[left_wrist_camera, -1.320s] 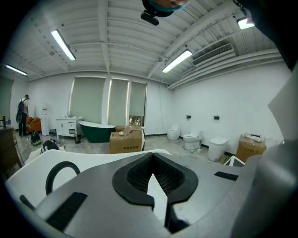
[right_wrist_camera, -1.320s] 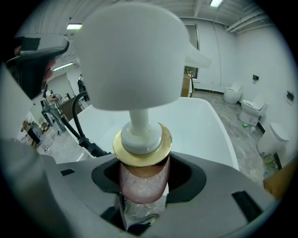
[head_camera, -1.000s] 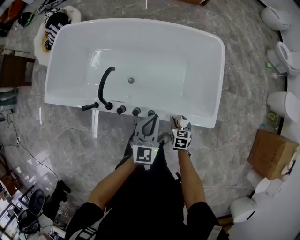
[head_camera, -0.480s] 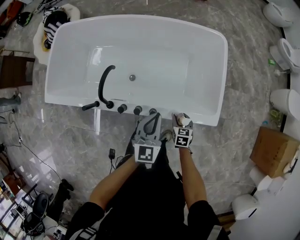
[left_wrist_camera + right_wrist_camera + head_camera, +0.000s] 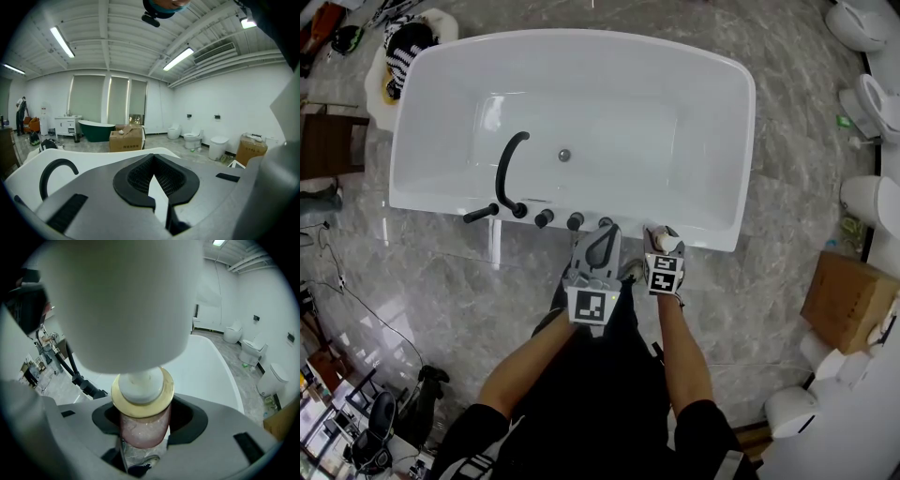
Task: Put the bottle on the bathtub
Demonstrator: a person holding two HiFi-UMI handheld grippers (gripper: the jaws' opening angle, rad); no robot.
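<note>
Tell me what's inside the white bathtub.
Inside the white bathtub only a small round drain shows, with the black curved faucet spout arching over the basin. The spout covers the strip of tub floor beneath it.

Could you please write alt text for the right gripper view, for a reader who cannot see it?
The right gripper is closed on a bottle with a pinkish body, gold collar and a large white pump head filling the upper frame. Behind it are a white bathtub with a black faucet at left, and toilets at right.
</note>
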